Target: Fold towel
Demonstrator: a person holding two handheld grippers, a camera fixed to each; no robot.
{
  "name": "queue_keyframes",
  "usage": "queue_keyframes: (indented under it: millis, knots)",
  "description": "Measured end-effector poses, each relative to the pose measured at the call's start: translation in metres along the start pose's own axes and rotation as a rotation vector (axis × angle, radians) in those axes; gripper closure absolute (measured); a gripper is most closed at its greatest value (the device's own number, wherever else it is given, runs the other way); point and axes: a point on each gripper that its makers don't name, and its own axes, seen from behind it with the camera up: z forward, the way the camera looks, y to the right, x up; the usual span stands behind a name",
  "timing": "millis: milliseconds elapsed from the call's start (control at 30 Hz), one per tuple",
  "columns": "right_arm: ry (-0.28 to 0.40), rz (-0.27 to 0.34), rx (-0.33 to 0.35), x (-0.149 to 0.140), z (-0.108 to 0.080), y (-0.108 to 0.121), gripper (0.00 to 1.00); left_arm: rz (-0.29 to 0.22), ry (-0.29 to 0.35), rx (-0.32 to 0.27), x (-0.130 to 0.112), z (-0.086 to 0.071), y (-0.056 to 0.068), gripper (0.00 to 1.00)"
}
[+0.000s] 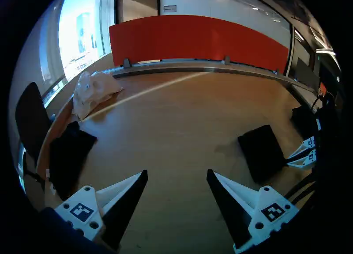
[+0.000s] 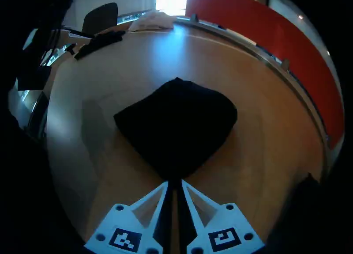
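Towel: a black towel (image 2: 176,121) is seen lying on the table (image 2: 264,134), gathered into a compact, thick pad with rounded corners. In the left gripper view it is found far to the right, well apart from the left tongs.
Right tongs: the right tongs (image 2: 175,183) are clenched, the two fingers drawn almost together on the towel's near corner, which tapers into their tips. Whether one layer or several are pinched cannot be told.
Left tongs: the left tongs (image 1: 176,172) are released, spread wide above bare wood, with nothing held between them.
Step in hand: a grip on one corner is judged to be made, with the fold itself not yet carried over. The towel looks partly folded already, though its edges are uneven.
Next move: the pinched corner is judged to need lifting and carrying across to the far edge. The left tongs would have to be brought over to the towel so that a second corner is taken or the cloth is pinned down. Otherwise the whole pad is likely to be dragged along the smooth wood.
Surroundings: a second black cloth (image 1: 66,157) is draped at the table's left edge. A pale crumpled cloth (image 1: 92,92) is heaped farther back. A red partition (image 1: 198,39) is set along the far edge, and a dark chair (image 1: 31,117) is placed beyond the left side.
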Motion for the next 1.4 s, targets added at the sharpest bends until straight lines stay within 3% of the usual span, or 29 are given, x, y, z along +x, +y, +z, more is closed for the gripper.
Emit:
queue_keyframes:
  millis: [267, 1000, 1400]
  knots:
    - [0.064, -0.010, -0.018, 0.027, -0.015, 0.005, 0.95, 0.000, 0.005, -0.003, 0.002, 0.000, 0.000, 0.00]
    - [0.297, -0.062, -0.092, 0.150, -0.100, 0.039, 0.95, -0.007, 0.040, -0.010, 0.015, -0.004, -0.001, 0.00]
    - [0.346, -0.031, -0.159, 0.163, -0.135, 0.064, 0.95, -0.006, 0.055, -0.017, 0.020, -0.007, -0.001, 0.00]
